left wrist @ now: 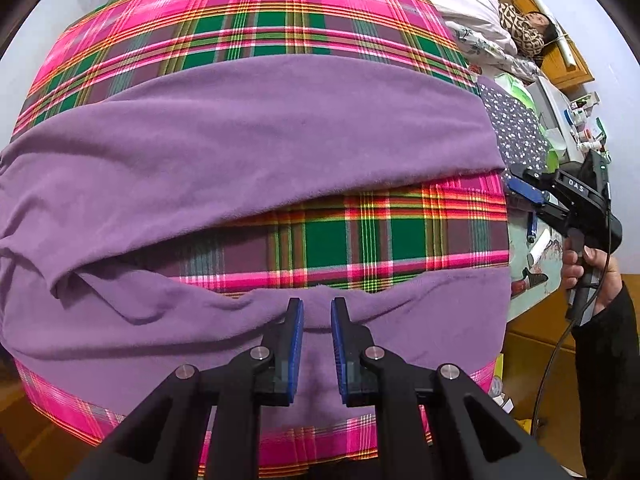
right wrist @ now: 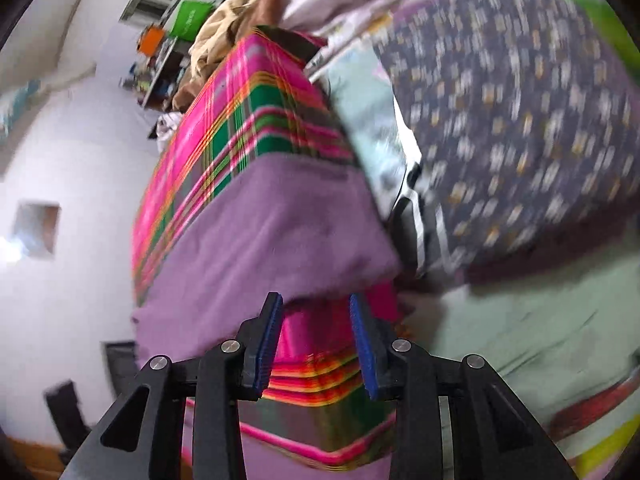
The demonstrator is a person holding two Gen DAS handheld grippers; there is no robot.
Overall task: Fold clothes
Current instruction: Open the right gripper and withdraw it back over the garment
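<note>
A purple garment (left wrist: pixel 248 140) lies spread across a pink and green plaid cloth (left wrist: pixel 256 12). Its near part is folded, so a strip of plaid shows between the two purple layers. My left gripper (left wrist: pixel 317 312) points straight down at the near purple edge. Its blue pads stand a little apart with bunched purple fabric pinched between them, and creases run toward them. My right gripper (right wrist: pixel 316 340) hovers open over the plaid cloth (right wrist: pixel 312 352), just short of the purple garment's corner (right wrist: pixel 272 240), with nothing between its pads. The left wrist view shows it, the right gripper (left wrist: pixel 520 184), at the cloth's right edge, held by a hand (left wrist: pixel 588 276).
A dark floral cloth (left wrist: pixel 516 132) lies just right of the plaid cloth, large and blurred as floral cloth (right wrist: pixel 520 120). A person (left wrist: pixel 528 28) lies at the back right. Small bottles (left wrist: pixel 584 128) stand on a white box. A clothes pile (right wrist: pixel 224 52) sits behind.
</note>
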